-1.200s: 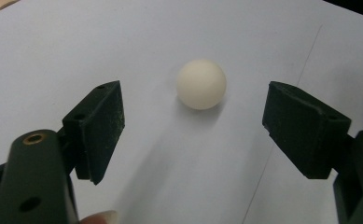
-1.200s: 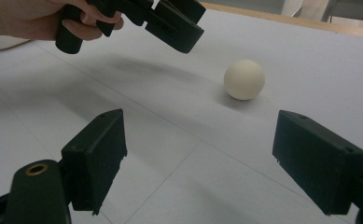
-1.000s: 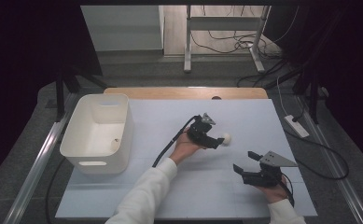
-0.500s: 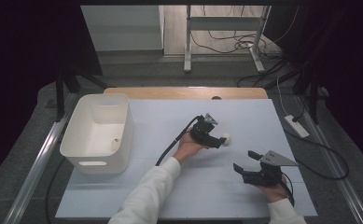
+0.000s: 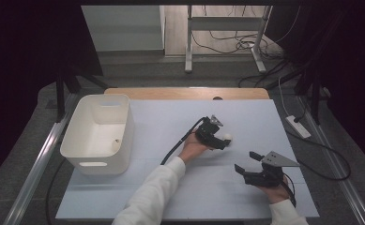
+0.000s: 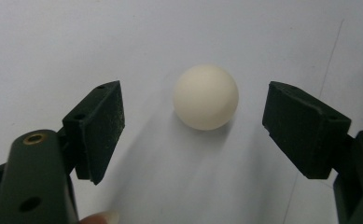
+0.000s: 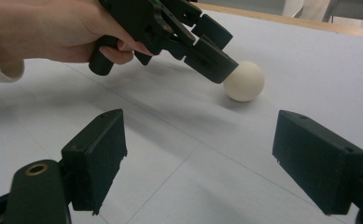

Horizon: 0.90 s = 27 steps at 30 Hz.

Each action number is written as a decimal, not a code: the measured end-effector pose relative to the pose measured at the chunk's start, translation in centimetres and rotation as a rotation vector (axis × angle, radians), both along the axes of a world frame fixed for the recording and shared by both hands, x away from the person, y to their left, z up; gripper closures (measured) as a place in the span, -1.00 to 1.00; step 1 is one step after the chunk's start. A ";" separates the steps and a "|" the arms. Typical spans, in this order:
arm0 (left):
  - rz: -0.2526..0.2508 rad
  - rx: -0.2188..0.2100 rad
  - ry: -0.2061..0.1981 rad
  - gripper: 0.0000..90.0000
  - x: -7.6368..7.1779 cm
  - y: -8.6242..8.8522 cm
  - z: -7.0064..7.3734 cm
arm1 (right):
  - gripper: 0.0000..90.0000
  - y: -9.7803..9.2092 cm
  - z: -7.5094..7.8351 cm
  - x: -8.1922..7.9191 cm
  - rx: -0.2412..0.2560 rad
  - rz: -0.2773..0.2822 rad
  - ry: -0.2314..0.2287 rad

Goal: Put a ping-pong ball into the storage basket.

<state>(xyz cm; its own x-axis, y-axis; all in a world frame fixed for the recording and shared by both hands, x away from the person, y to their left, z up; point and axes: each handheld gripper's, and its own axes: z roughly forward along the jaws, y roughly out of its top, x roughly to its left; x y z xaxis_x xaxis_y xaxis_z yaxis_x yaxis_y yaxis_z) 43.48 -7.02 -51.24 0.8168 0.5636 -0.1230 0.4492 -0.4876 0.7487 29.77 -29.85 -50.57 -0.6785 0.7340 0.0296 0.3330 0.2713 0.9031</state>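
A cream-white ball (image 6: 205, 96) rests on the white table top, right of centre in the high view (image 5: 227, 138). My left gripper (image 6: 195, 126) is open, its jaws standing on either side of the ball without touching it. In the high view the left gripper (image 5: 221, 141) points right at the ball. From the right gripper view the ball (image 7: 243, 80) lies just past the left gripper's black fingers (image 7: 214, 60). My right gripper (image 5: 247, 161) is open over bare table near the front right, with nothing between its jaws (image 7: 198, 161).
A white plastic bin (image 5: 98, 133) stands on the left part of the table, with a small pale object (image 5: 117, 140) inside by its right wall. A wooden strip (image 5: 189, 93) runs along the far edge. A power strip (image 5: 297, 126) lies on the floor at right.
The left gripper has crept slightly forward toward the ball. The right gripper has stayed where it was.
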 end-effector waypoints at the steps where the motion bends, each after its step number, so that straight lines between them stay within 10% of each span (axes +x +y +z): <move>1: -0.002 0.004 0.000 -0.52 0.1 -0.1 -0.1 | -0.61 0.0 0.0 0.0 0.000 0.000 0.001; 14: -0.023 0.034 0.018 -0.49 1.0 -1.8 -0.9 | -0.61 0.0 -0.1 0.1 0.002 0.001 0.006; 22: -0.060 0.035 0.049 0.11 1.2 -1.8 -1.0 | -0.61 0.0 -0.1 0.1 0.002 0.002 0.008; 27: -0.069 0.048 0.048 0.13 1.1 -1.3 -0.5 | -0.61 0.1 -0.1 0.1 -0.002 0.002 0.009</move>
